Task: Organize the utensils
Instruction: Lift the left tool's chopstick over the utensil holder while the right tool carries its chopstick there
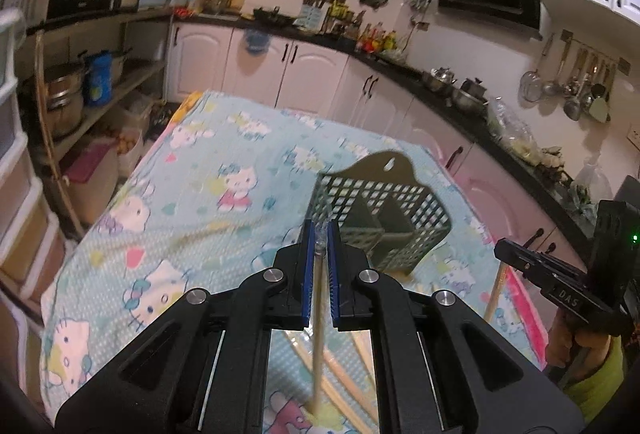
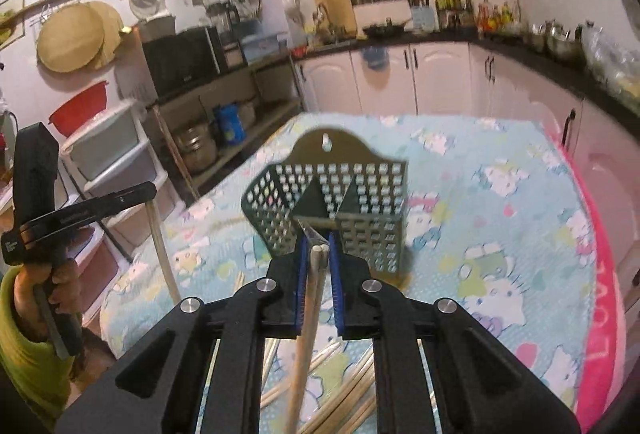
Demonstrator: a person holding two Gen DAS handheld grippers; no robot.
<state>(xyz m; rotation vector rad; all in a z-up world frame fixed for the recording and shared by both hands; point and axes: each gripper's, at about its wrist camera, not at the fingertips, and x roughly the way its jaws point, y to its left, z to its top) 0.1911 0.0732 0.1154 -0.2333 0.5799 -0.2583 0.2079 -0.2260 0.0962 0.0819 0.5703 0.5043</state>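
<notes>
Left gripper (image 1: 320,234) was clamped on one wooden chopstick (image 1: 318,334), held above the cloth-covered table (image 1: 180,162). Right gripper (image 2: 318,248) was clamped on a chopstick pair (image 2: 308,314), tips just before the green perforated utensil holder (image 2: 360,194). The holder stood upright mid-table, open cloth all around it, well apart from the pink table edge (image 2: 600,274). Loose chopsticks (image 2: 340,394) lay beneath both grippers at the near edge.

Table under cartoon-cat cloth (image 1: 208,170), green perforated caddy (image 2: 336,210), loose chopsticks (image 2: 344,390)
</notes>
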